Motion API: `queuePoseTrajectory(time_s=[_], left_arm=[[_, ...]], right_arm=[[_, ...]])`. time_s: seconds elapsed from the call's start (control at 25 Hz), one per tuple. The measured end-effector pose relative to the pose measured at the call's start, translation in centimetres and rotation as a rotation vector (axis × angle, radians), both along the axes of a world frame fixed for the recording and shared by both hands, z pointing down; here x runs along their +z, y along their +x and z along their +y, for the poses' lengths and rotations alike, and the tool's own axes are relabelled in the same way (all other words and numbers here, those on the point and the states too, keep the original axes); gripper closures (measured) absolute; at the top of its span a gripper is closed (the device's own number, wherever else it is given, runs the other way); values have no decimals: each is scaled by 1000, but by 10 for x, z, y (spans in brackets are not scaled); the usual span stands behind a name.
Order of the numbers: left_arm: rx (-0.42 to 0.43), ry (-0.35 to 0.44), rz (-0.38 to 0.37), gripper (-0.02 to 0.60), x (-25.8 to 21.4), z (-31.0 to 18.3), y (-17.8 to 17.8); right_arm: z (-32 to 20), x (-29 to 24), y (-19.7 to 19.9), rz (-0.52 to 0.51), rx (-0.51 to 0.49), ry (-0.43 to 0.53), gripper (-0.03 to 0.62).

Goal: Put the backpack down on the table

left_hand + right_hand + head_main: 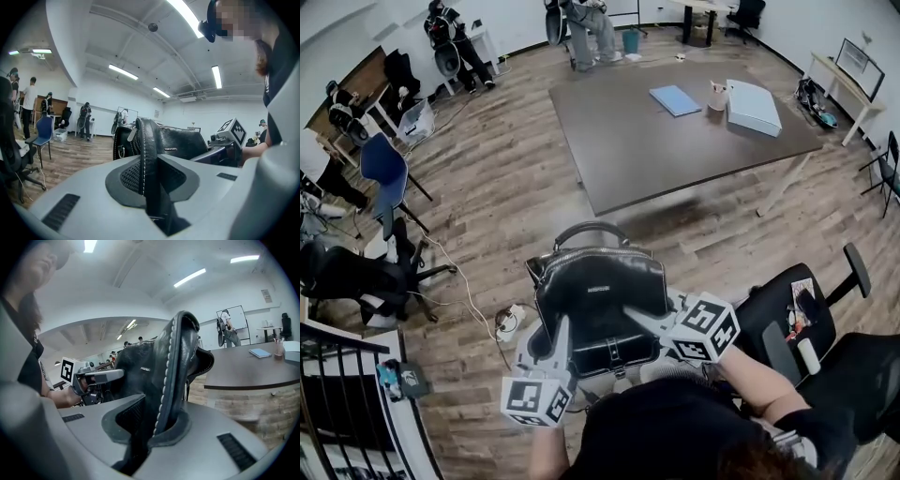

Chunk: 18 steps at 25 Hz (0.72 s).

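The left gripper (562, 328) and right gripper (636, 317) hold the black backpack (600, 286) aloft (both jaws clamped on its stitched straps), well apart from the surface (675, 150).

Near half of the table (628, 155) lies open — folder (675, 99), cup (717, 96), box (753, 106) crowd its far right.

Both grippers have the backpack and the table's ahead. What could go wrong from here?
1. The left gripper and right gripper each pinch only a narrow stitched strip of the backpack. A slip could tilt or drop it.
2. A notebook, cup and box crowd the table's far right. Landing there could knock them.
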State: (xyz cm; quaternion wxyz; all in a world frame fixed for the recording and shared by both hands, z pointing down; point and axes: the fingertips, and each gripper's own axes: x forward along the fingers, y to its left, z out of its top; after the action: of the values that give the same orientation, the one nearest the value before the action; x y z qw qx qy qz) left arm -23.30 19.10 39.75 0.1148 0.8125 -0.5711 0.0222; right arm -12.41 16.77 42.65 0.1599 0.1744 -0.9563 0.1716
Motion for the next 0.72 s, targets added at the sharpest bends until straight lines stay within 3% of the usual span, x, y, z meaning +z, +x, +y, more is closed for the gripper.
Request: queuePoseTrajectory(time_s=[0.32,0.72], left_arm=[[-9,18,-22,499,-13,-77,58],[84,21,-52,499,-36,-175,115]], right_arm=[[-73,-12,58,-7,21,36,549],[-161,-29,115,-39,113,54,549]])
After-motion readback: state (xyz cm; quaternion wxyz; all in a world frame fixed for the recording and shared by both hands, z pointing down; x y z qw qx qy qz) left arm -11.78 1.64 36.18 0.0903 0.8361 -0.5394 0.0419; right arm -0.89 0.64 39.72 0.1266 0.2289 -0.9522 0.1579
